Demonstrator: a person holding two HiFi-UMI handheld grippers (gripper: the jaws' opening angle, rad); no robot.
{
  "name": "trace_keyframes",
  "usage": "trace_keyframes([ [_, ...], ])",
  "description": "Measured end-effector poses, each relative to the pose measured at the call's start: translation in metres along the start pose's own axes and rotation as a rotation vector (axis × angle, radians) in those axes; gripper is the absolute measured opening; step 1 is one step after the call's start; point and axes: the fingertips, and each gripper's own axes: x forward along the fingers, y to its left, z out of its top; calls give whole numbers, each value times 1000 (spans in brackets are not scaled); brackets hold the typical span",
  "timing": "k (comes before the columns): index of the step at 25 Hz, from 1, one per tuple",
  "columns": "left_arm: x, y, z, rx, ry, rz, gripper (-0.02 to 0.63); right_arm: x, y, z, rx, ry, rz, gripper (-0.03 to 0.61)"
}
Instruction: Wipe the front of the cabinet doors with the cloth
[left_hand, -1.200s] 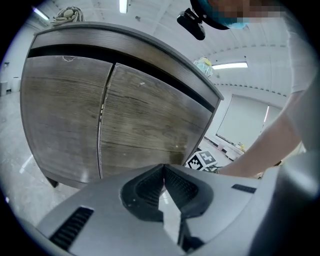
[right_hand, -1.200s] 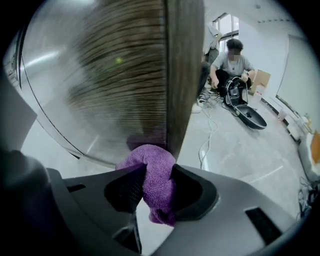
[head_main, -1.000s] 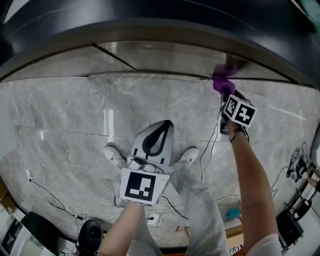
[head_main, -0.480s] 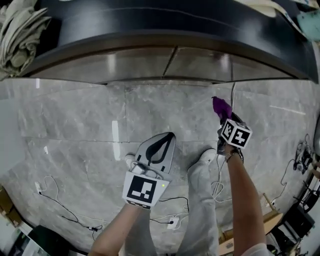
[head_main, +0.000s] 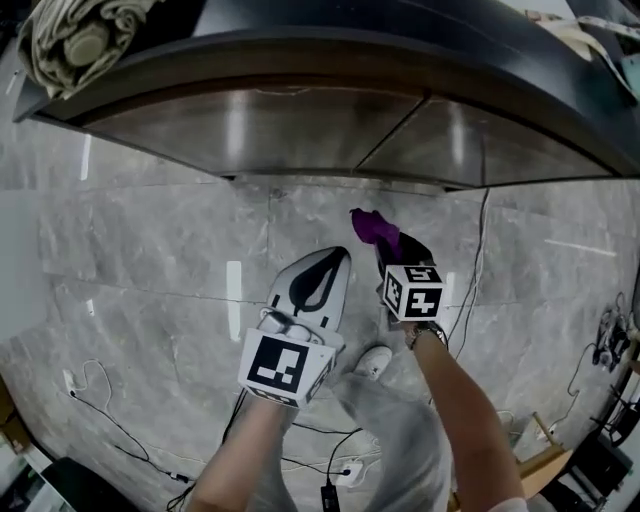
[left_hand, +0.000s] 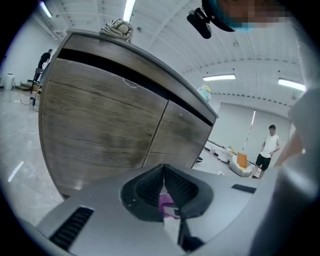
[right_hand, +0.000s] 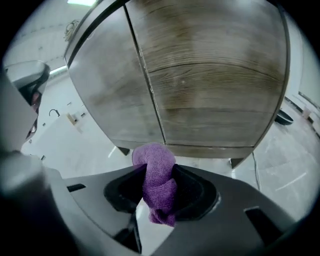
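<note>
Cabinet doors (right_hand: 210, 75), 2 wood-grain fronts meeting at a thin seam (right_hand: 150, 90), stand ahead of both grippers and apart from them, with bare grey floor (head_main: 150, 230) between. On the left, the left gripper (head_main: 333, 258) hangs with its jaws pressed together and nothing between them. Just beside it, the right gripper (head_main: 392, 248) pinches the purple cloth (head_main: 375, 228). The bunched cloth pokes out past the jaw tips toward the seam's lower end, not touching the doors.

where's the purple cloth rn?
The purple cloth is clamped in the right gripper, centre-right in the head view. It is held over the floor, short of the cabinet doors, roughly facing their seam.
</note>
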Motion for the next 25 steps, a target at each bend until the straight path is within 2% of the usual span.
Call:
trace_keyframes([
  [5, 33, -6, -26, 87, -30, -75, 11, 34, -16, 8, -69, -74, 22, 155],
  [11, 67, 32, -62, 88, -38, -73, 11, 86, -36, 31, -100, -144, 29, 155],
  [13, 79, 41, -62, 141, -59, -75, 11, 100, -37, 40, -119, -171, 37, 155],
  [16, 96, 35, -64, 215, -78, -141, 11, 113, -43, 45, -125, -214, 45, 155],
  [21, 120, 39, -73, 165, -97, -175, 11, 132, -64, 52, -106, -286, 38, 155],
  [25, 126, 37, -60, 195, -165, -182, 11, 135, -83, 53, -174, -309, 87, 156],
])
